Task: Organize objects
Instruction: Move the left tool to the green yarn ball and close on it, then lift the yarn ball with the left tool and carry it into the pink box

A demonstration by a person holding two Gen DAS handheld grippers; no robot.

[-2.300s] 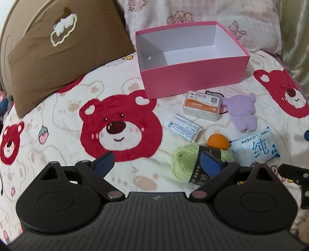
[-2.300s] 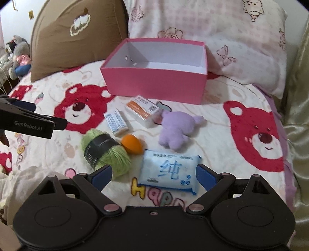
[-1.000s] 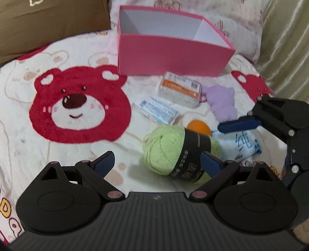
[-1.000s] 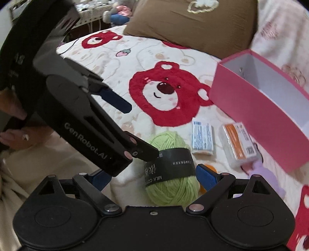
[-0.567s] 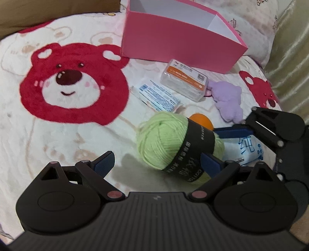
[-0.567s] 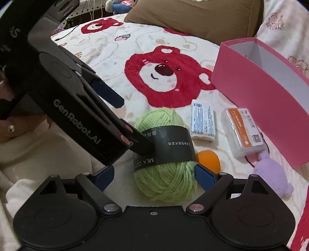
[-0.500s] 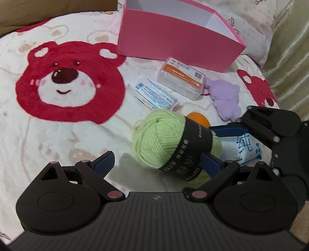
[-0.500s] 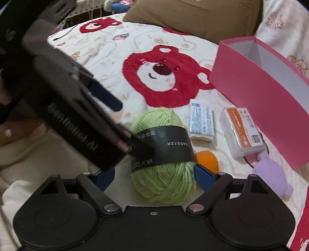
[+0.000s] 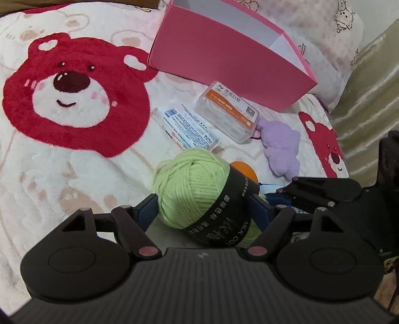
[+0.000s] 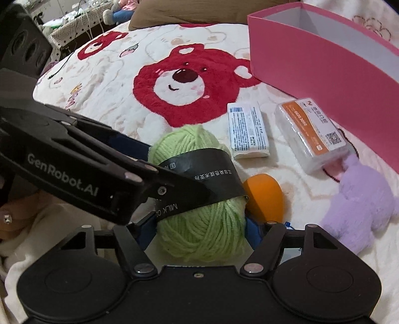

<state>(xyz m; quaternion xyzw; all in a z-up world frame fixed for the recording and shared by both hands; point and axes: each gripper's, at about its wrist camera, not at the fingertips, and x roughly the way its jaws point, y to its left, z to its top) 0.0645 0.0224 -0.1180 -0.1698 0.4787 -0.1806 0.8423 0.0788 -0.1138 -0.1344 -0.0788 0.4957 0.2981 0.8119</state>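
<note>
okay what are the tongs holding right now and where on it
Both tongs, left and right, have just closed on the green yarn ball, each gripping opposite sides of its yarn beside the black label band.

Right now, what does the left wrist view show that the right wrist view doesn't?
Only the left wrist view: the curtain and a pillow behind the pink box.
Only the right wrist view: a brown pillow, a hand, and clutter beyond the bed.
Both: the yarn ball between both pairs of fingers, which have just been closing, plus the orange ball, purple toy and two packets.
</note>
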